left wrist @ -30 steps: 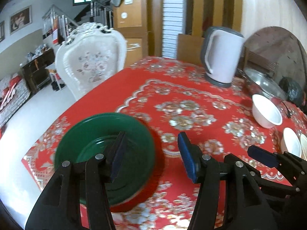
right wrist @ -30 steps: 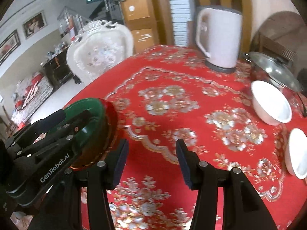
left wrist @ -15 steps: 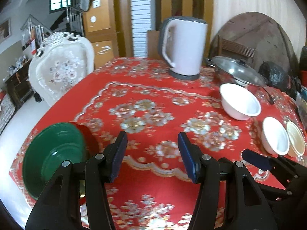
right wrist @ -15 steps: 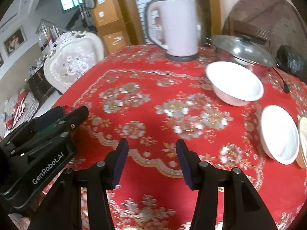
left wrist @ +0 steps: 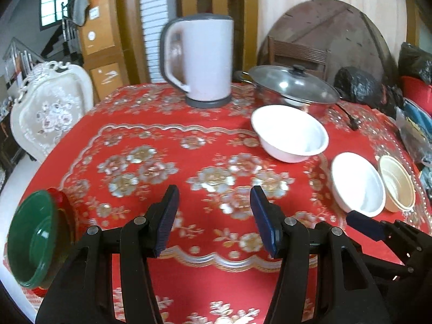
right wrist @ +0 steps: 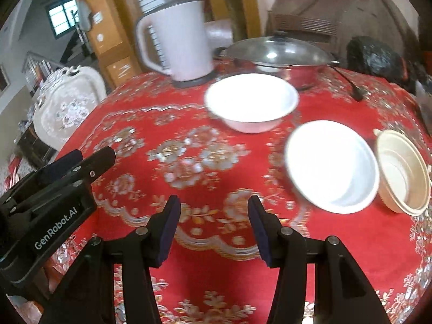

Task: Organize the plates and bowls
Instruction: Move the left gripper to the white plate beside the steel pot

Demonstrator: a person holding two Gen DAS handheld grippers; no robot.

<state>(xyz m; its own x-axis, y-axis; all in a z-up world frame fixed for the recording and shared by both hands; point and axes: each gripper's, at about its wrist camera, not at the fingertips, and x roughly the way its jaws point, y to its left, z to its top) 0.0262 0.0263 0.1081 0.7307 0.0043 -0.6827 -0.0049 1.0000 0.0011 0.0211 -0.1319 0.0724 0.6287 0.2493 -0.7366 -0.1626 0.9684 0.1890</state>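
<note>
A green plate (left wrist: 29, 240) lies on a red plate (left wrist: 63, 208) at the table's near left edge. A large white bowl (left wrist: 290, 136) (right wrist: 252, 101) stands mid-table. A smaller white bowl (left wrist: 357, 182) (right wrist: 332, 166) and a cream bowl (left wrist: 397, 183) (right wrist: 403, 171) sit to its right. My left gripper (left wrist: 214, 217) is open and empty above the cloth, right of the green plate. My right gripper (right wrist: 213, 228) is open and empty, near and left of the smaller white bowl.
A white kettle (left wrist: 198, 59) and a lidded steel pot (left wrist: 293, 86) stand at the back of the red floral tablecloth (left wrist: 167, 140). Black bags (left wrist: 361, 86) lie at the far right. A white chair (left wrist: 46, 110) stands beyond the left edge.
Both grippers have swung right, away from the green plate and toward the white bowls. The green plate has slid to the left edge of the left wrist view.
</note>
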